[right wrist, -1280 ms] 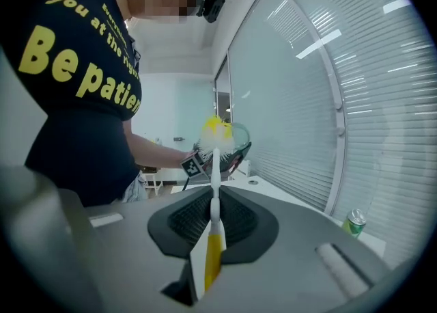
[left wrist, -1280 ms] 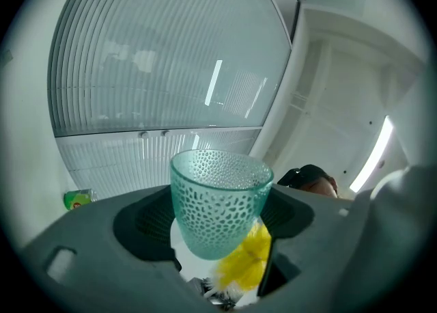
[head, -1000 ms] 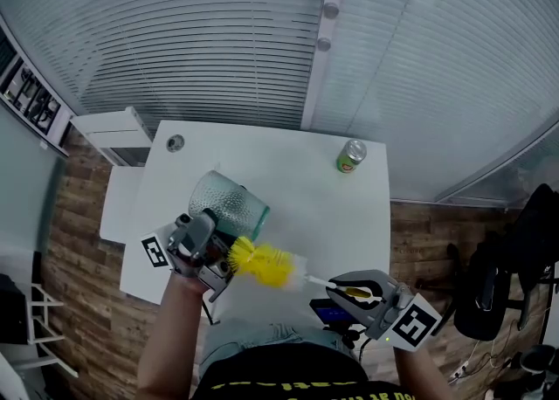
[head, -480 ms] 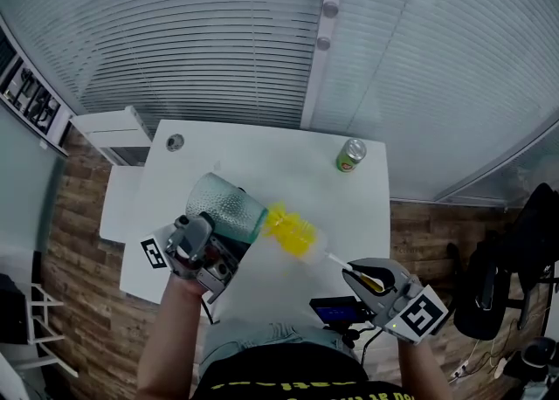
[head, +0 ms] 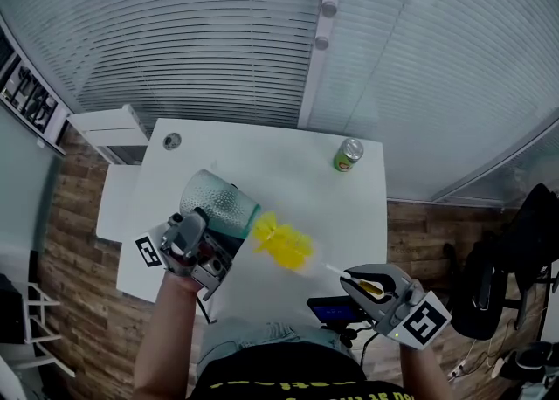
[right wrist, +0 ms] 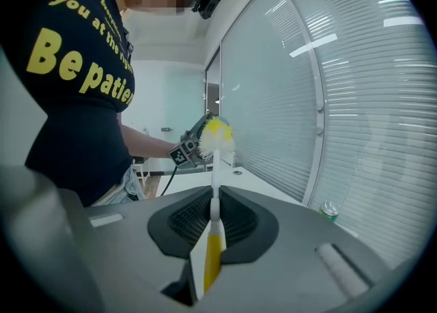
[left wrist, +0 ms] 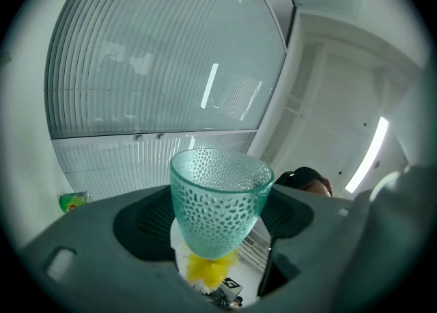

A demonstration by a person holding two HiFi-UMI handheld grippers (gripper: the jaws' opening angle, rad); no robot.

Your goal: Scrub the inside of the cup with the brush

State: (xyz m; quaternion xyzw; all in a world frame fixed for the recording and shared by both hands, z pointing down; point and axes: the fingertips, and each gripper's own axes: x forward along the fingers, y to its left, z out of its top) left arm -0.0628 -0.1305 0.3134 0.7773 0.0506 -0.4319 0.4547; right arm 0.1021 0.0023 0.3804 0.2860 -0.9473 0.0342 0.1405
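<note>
Swung up from beside the left gripper (head: 210,234) a second earlier, the yellow brush (head: 281,243) head sat just outside the mouth of the cup (head: 217,202). Left gripper clamped the cup's base above the front-left corner of the table (head: 288,158), mouth facing right; right gripper (head: 362,283) pinched the handle, shaft aimed into it.

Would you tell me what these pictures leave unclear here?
Inside of the cup: head view shows only its outer wall; whether the brush bristles are in it is unclear.
Label on the can: too small in head view, blurred at left gripper view's edge.
The dark device: partly hidden behind the right gripper in head view.
</note>
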